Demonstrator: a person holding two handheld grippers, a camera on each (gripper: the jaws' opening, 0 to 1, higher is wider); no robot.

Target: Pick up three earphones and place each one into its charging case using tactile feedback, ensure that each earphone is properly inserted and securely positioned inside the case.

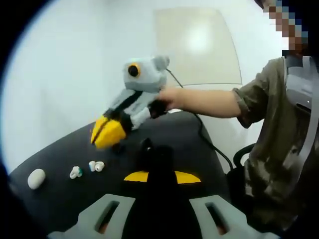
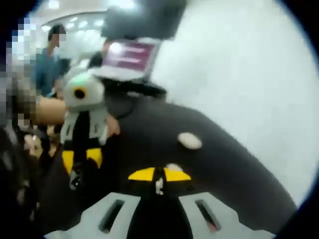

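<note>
In the left gripper view the left gripper (image 1: 162, 177) shows its yellow-tipped jaws pressed together over the dark tabletop (image 1: 169, 129), clenched with nothing visible between them. Across that top the right gripper (image 1: 107, 133), held by a person's hand (image 1: 172, 97), points its yellow jaws down near the far edge; they look drawn together. Toward the tabletop's left end lie a white oval charging case (image 1: 36, 178), then an earphone (image 1: 75, 172) beside it, then a second earphone (image 1: 96, 166) just further along, all apart from one another and from both grippers. In the right gripper view the right gripper (image 2: 159, 175) has its yellow tips nearly meeting, with a small pale piece (image 2: 159, 185) between them; it is too blurred to name. Another white case (image 2: 189, 140) lies on the tabletop (image 2: 224, 164) beyond, near its far edge. The left gripper (image 2: 81, 158) hangs at the left, jaws downward, and a laptop (image 2: 132, 56) stands at the far end.
</note>
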